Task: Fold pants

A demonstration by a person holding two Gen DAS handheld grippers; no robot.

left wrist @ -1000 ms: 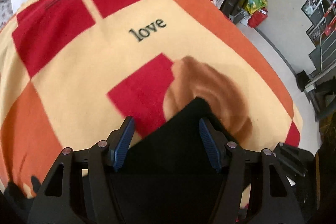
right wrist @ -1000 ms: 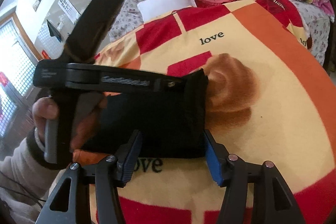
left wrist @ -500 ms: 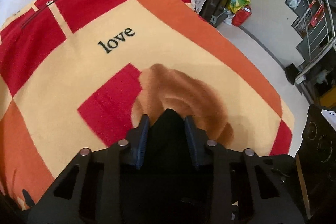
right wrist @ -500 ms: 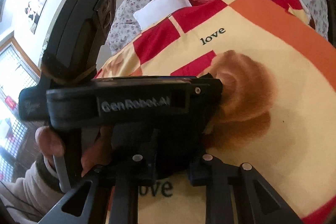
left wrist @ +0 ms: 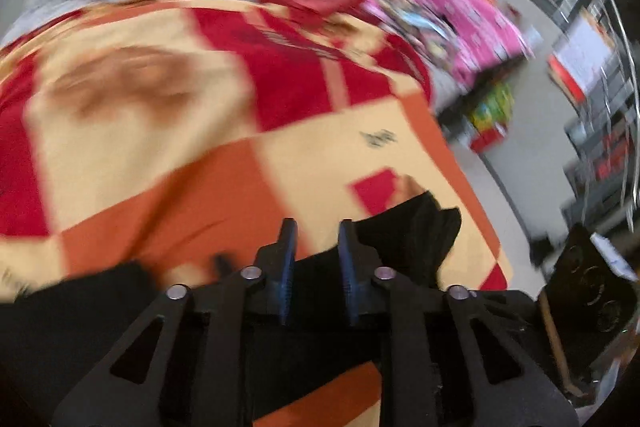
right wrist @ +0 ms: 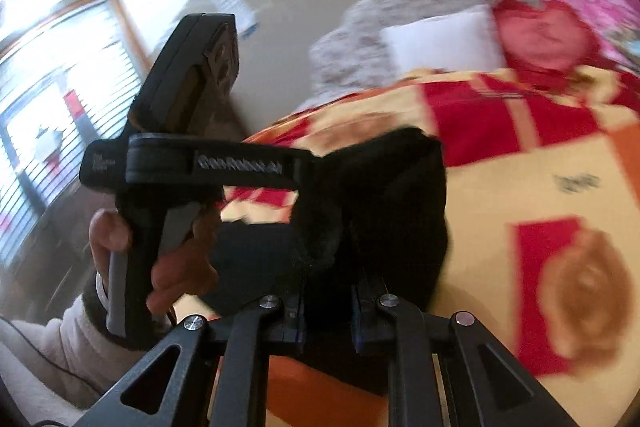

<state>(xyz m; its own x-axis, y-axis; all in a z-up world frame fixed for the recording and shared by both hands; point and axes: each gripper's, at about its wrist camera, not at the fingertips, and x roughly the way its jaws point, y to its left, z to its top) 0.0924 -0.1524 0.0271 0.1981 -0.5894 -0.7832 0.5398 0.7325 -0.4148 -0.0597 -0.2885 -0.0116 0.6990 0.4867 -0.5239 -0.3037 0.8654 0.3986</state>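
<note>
The right gripper [right wrist: 326,291] has its blue-padded fingers drawn close on a thick fold of the black pants [right wrist: 384,203], which bulges up between and above them. The left gripper [right wrist: 308,163], seen side-on in the right wrist view, reaches level into the same bundle from the left; a bare hand [right wrist: 160,255] in a pale sleeve wraps its upright handle. In the left wrist view its fingers [left wrist: 289,251] stand narrowly apart, with dark cloth behind the gap; whether they pinch it is unclear. The pants sit near the blanket's [left wrist: 200,187] near right edge, partly lifted. Beyond lie a white pillow [right wrist: 440,43] and a red heart cushion [right wrist: 548,39]. Both views are motion-blurred.
</note>
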